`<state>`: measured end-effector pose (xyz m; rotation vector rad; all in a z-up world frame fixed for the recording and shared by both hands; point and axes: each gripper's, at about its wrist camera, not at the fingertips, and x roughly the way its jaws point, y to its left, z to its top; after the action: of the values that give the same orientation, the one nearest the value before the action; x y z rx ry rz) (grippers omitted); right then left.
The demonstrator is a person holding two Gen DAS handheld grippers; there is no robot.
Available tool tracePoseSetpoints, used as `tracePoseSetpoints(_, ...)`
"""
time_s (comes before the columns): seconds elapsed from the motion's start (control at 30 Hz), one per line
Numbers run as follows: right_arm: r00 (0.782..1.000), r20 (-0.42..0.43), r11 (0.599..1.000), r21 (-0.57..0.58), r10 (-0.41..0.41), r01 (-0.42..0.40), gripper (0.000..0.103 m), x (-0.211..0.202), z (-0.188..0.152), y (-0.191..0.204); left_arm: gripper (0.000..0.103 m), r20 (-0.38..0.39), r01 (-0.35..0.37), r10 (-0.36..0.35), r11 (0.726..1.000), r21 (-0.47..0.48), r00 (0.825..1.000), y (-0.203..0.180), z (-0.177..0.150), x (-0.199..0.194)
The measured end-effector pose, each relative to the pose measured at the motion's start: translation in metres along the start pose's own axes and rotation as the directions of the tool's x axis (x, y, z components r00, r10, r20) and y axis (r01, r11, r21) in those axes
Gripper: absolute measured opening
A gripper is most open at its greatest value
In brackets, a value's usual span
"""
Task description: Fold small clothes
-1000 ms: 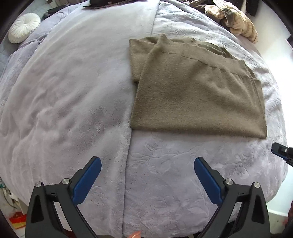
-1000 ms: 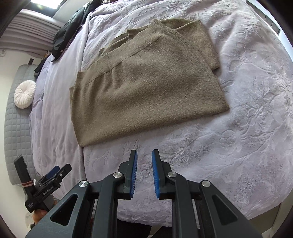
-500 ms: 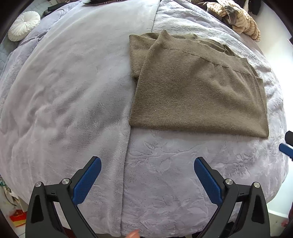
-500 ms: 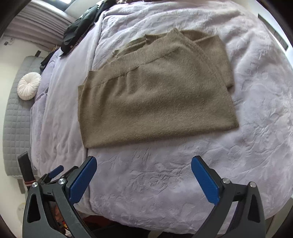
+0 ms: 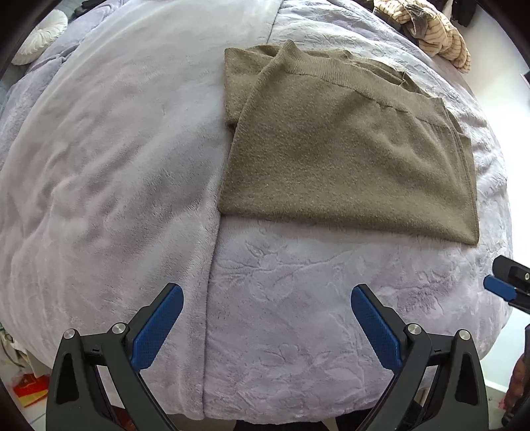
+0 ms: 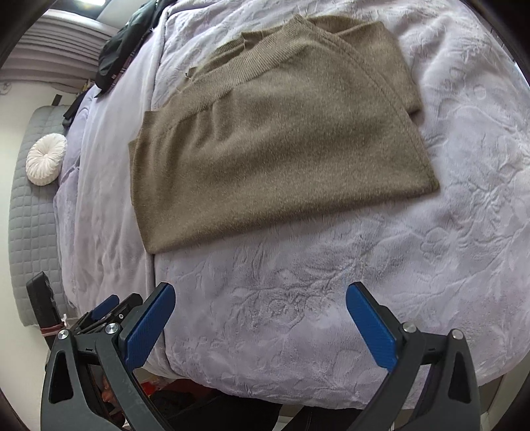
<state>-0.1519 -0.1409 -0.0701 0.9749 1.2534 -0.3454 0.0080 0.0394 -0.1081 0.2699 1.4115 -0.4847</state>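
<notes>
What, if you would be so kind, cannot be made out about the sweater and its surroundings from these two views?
- Olive sweater: the layers beneath its folded top panel are covered in both views, so sleeve positions are unknown.
- Striped clothes pile, left wrist view: cut off by the top edge.
- Dark garment, right wrist view: too distorted at the rim to identify.
- Right claw, left wrist view: mostly cut off by the right edge.

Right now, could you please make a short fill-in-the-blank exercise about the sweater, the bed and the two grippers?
1. The brown sweater lies folded on the lilac ____.
2. Both the left gripper and the right gripper have their jaws ____.
3. Neither gripper touches the ____.
4. The round white cushion lies near the grey ____.

Missing words: blanket; open; sweater; headboard
</notes>
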Motion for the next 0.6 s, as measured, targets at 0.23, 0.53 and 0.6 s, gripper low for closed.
tracePoseSetpoints(0.23, 0.999, -0.025, 0.996, 0.081, 0.036, -0.034, 0.103, 0.008, -0.006, -0.018, 0.101, -0.013, -0.013, 0.013, 1.0, 0.0, 1.0, -0.004, 0.002, 0.006)
tracePoseSetpoints(0.53, 0.986, -0.045, 0.977, 0.15, 0.159, -0.151, 0.103, 0.037, -0.01, -0.023, 0.101, -0.025, -0.016, 0.016, 1.0, 0.005, 1.0, 0.0, 0.009, 0.016)
tracePoseSetpoints(0.6, 0.975, -0.052, 0.963, 0.177, 0.214, -0.202, 0.103, 0.053, -0.009, -0.019, 0.101, -0.017, -0.012, 0.012, 1.0, 0.006, 1.0, 0.004, 0.014, 0.018)
